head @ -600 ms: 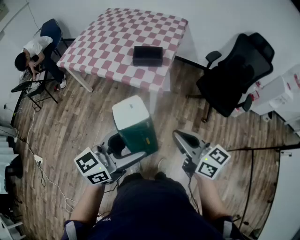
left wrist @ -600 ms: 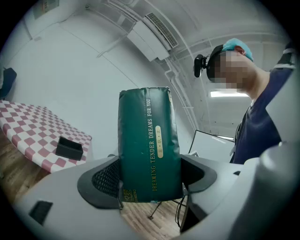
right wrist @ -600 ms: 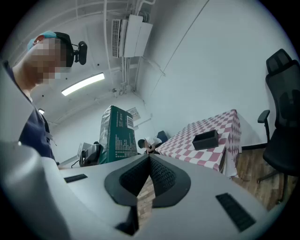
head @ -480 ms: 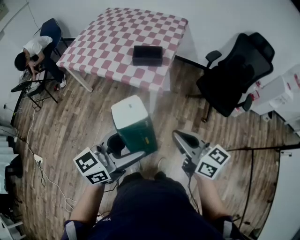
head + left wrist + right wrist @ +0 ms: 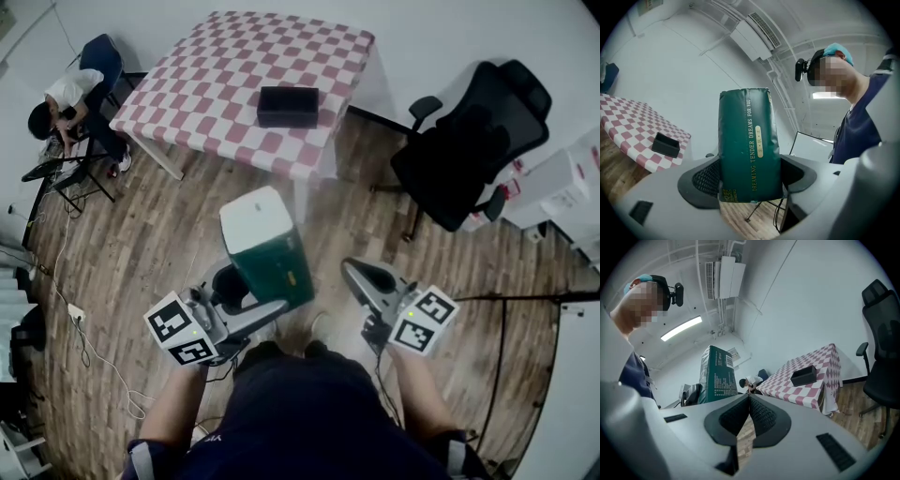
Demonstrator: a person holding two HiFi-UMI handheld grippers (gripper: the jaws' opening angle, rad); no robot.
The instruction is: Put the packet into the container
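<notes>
**While the packet stands in the left gripper, the container sits on the table**

Although it is held well apart from the table (image 5: 211, 70), the green packet (image 5: 269, 253) is gripped firmly; its lower end is clamped between the two jaws of the left gripper (image 5: 248, 298), and its long axis runs straight out along those jaws. In the head view its white top end faces up toward the camera, leaning a little toward the table; in the left gripper view the packet (image 5: 749, 145) stands upright, with the gold lettering running along its length. The black container (image 5: 288, 106) rests on the checkered cloth, open side up, far ahead of the packet.

Compared with the moment before, little has changed; the table and container sit slightly higher and more to the left in the head view, and the packet too has drifted a bit that way (the grip itself looks the same).

Both forearms come in from the bottom edge, the left forearm (image 5: 173, 412) and the right forearm (image 5: 417, 398) held apart at each side of the body; the grippers are in front of the torso over the wooden floor (image 5: 141, 234), jaws pointing forward to the table. The right gripper (image 5: 354, 275) carries nothing; in its own view the right gripper (image 5: 749, 401) has its jaws pressed together.
</notes>
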